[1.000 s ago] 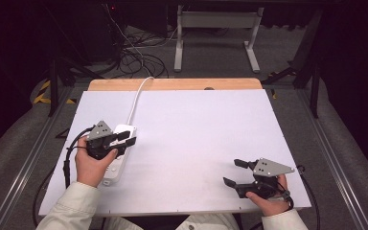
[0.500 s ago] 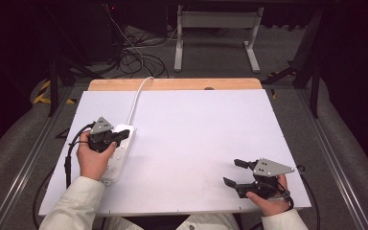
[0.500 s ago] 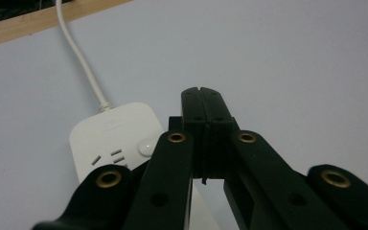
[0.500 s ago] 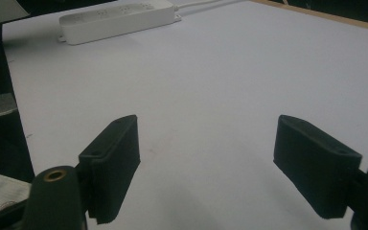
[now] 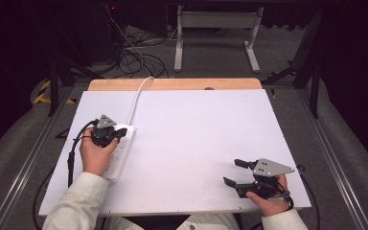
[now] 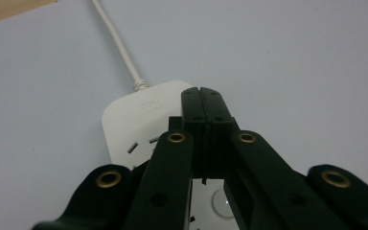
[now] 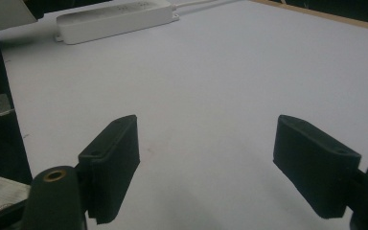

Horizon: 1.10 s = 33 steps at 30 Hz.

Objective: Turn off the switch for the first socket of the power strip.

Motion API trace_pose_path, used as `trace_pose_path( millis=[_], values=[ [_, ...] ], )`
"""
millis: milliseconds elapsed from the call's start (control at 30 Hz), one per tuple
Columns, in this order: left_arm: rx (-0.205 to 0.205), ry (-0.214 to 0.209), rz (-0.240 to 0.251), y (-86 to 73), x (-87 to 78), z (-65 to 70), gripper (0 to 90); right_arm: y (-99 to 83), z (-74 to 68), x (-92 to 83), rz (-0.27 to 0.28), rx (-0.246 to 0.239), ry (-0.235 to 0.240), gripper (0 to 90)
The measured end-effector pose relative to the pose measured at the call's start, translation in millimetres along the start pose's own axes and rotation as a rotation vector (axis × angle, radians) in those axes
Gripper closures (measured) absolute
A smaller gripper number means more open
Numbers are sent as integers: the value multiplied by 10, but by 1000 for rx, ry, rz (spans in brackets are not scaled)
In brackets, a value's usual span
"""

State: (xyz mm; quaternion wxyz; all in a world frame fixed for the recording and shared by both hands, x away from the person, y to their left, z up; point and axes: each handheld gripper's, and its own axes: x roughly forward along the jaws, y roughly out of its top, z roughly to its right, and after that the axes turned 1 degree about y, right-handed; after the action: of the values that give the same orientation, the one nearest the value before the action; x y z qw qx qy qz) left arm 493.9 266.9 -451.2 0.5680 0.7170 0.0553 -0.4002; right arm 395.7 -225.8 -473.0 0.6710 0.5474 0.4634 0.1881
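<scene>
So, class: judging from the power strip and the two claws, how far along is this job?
Done: the left claw is shut, empty, its tips over the power strip near its cord end. In hand: it looks poised to press the strip's round button, though contact cannot be told. Left: the right claw waits open above the table.

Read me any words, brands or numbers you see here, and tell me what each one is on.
Embossed mark on the cord end of the power strip: a short brand word, too faint and blurred to read.
Yellow and black hazard stripes on the floor: a warning marking, no words.
Nothing else carries readable text.
</scene>
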Motion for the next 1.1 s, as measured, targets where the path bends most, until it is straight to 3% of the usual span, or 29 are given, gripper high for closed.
trace_pose_path(
  millis=[367, 1100],
  values=[
    [-6, -7, -55, -6, 129, -19, 900, -2, 3, 7, -1, -3, -2, 245],
    [28, 9, -60, -15, 156, 1, 900, -6, 1, 9, -3, 1, 6, 245]
  ],
)
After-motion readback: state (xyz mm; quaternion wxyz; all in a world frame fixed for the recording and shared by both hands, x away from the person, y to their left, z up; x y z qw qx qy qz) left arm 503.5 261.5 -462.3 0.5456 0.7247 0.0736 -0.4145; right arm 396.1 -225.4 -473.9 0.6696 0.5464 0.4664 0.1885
